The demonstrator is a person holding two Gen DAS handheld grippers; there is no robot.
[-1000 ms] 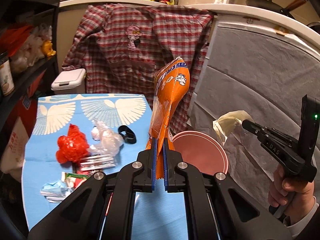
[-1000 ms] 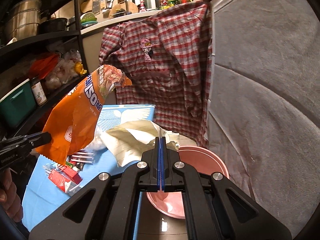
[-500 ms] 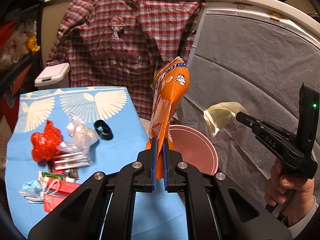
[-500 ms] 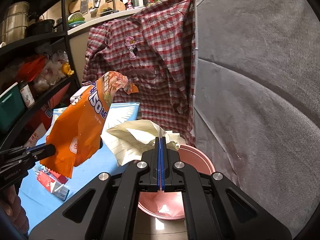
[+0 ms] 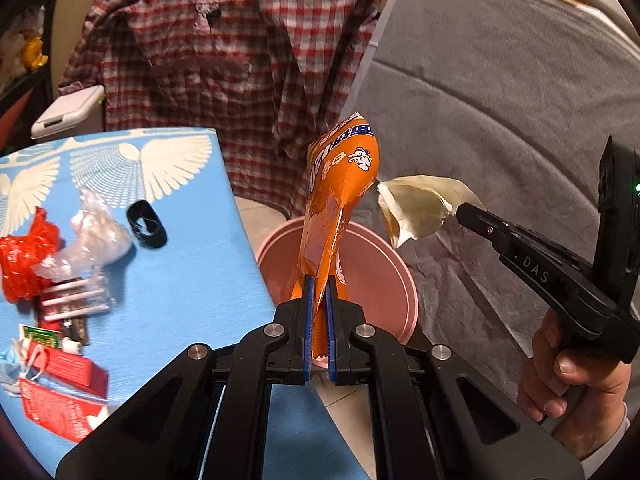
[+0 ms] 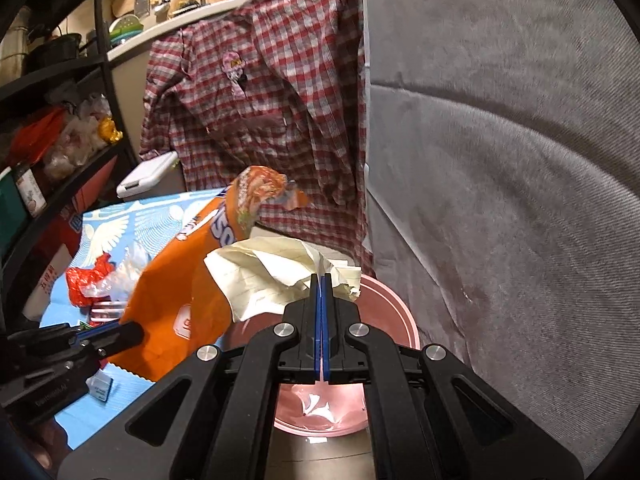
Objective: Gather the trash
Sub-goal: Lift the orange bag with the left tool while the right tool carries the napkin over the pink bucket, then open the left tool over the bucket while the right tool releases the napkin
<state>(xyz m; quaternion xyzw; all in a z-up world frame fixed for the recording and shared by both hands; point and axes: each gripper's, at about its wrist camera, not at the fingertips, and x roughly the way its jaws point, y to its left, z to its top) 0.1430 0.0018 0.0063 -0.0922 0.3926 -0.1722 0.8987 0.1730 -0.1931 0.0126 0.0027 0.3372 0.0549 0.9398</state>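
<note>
Orange snack bag (image 5: pixel 340 204), blue lettering unreadable, clamped upright in left tongs (image 5: pixel 319 280) over pink bin (image 5: pixel 376 276); crumpled lined paper (image 6: pixel 276 268) pinched in right tongs (image 6: pixel 321 280) marked "DAS".

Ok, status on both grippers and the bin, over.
Left gripper shut on orange snack bag. Right gripper shut on crumpled paper. Both above pink bin. Nothing blocking.

Two wrist fisheyes, angled down, close, sharing pink bowl (image 5: pixel 384 280)
</note>
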